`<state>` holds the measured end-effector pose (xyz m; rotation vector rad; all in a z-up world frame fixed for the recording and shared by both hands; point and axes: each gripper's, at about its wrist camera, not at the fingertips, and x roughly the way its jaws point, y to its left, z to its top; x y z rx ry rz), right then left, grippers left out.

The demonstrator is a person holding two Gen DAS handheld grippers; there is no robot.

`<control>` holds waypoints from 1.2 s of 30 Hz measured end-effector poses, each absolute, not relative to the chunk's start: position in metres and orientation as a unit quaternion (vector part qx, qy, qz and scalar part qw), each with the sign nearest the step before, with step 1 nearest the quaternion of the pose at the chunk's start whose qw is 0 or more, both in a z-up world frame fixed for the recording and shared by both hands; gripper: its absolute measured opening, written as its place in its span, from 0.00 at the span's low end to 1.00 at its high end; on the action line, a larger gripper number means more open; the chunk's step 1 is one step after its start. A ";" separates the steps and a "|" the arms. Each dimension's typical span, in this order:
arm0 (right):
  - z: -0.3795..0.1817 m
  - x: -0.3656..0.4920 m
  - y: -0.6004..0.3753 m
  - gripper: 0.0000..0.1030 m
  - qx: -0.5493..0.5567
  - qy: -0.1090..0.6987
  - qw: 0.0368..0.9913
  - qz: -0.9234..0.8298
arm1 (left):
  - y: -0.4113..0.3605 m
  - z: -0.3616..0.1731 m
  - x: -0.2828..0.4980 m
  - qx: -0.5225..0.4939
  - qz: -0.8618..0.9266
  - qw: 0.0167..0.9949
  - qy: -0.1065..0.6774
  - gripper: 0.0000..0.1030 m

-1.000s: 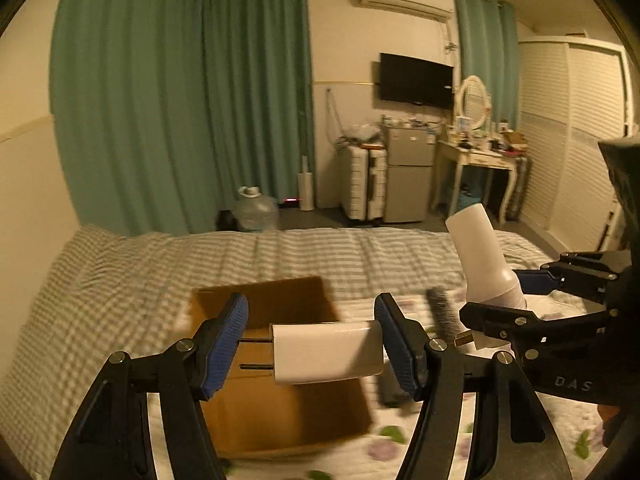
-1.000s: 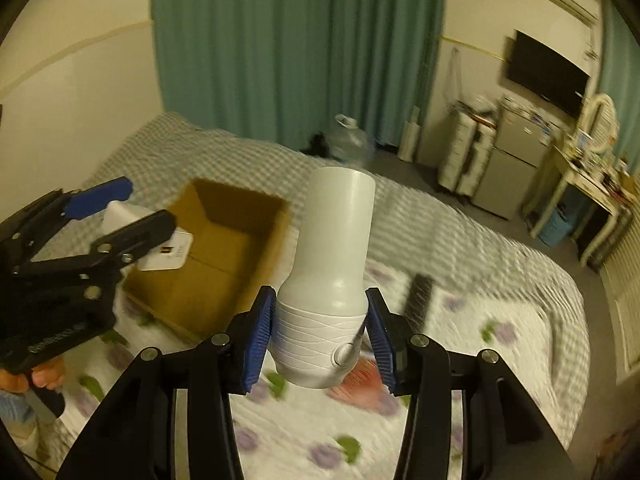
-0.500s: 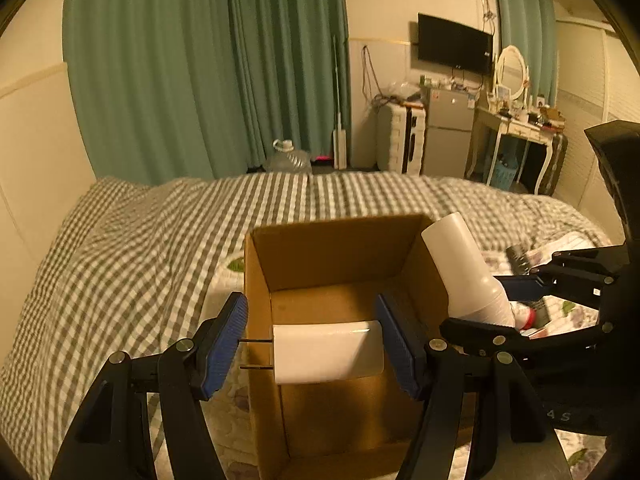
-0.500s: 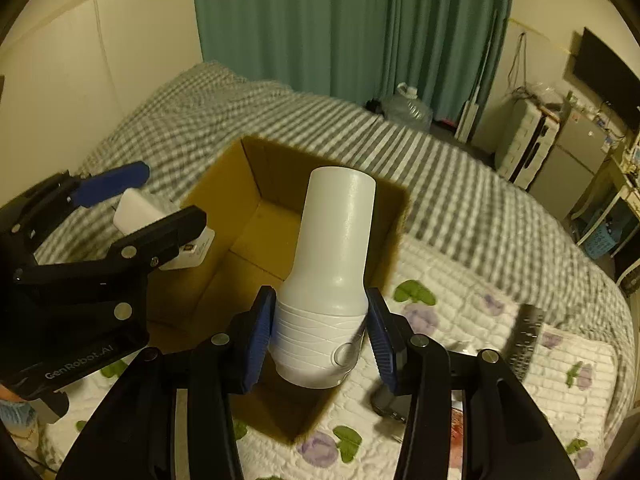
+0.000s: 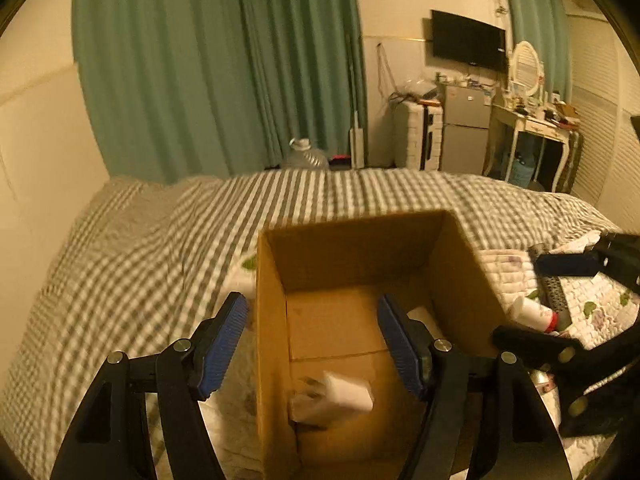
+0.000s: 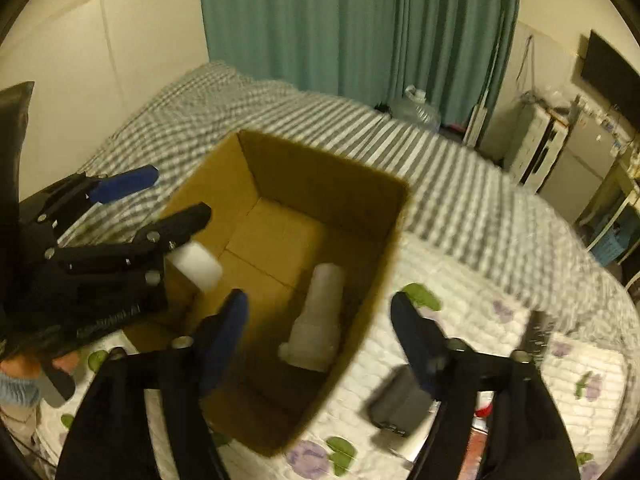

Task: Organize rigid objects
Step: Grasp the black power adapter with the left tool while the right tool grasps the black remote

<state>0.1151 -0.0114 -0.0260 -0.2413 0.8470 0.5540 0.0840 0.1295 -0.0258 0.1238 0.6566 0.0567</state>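
Observation:
An open cardboard box (image 5: 276,320) (image 6: 400,216) stands on the bed. My left gripper (image 5: 314,342) is open over the box's left wall; a white charger block (image 5: 332,400) (image 6: 199,266) is blurred below it inside the box. My right gripper (image 6: 320,334) is open above the box's right wall. A white bottle-shaped piece (image 6: 318,322) lies in the box below it. Each gripper shows in the other's view: the left (image 6: 152,200), the right (image 5: 560,300).
On the floral quilt (image 6: 480,280) right of the box lie a dark brush (image 5: 554,298), a white bottle with a red cap (image 5: 532,314), and a grey block (image 6: 400,404). The checked blanket (image 5: 160,248) covers the bed's far side. Curtains and furniture stand behind.
Both grippers have opened. The white charger block has left the left gripper and the white bottle-shaped piece has left the right; both are now in the box.

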 end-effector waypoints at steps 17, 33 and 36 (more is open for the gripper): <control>0.024 0.066 -0.195 0.92 -0.092 0.357 0.924 0.099 | -0.017 0.011 0.053 0.046 -0.031 0.948 0.314 0.72; -0.074 0.131 -0.251 0.92 -0.075 0.441 0.892 0.063 | -0.095 -0.107 0.102 0.093 -0.003 0.909 0.407 0.72; -0.094 0.151 -0.246 0.89 -0.077 0.453 0.885 0.069 | -0.091 -0.124 0.109 0.103 0.012 0.901 0.422 0.72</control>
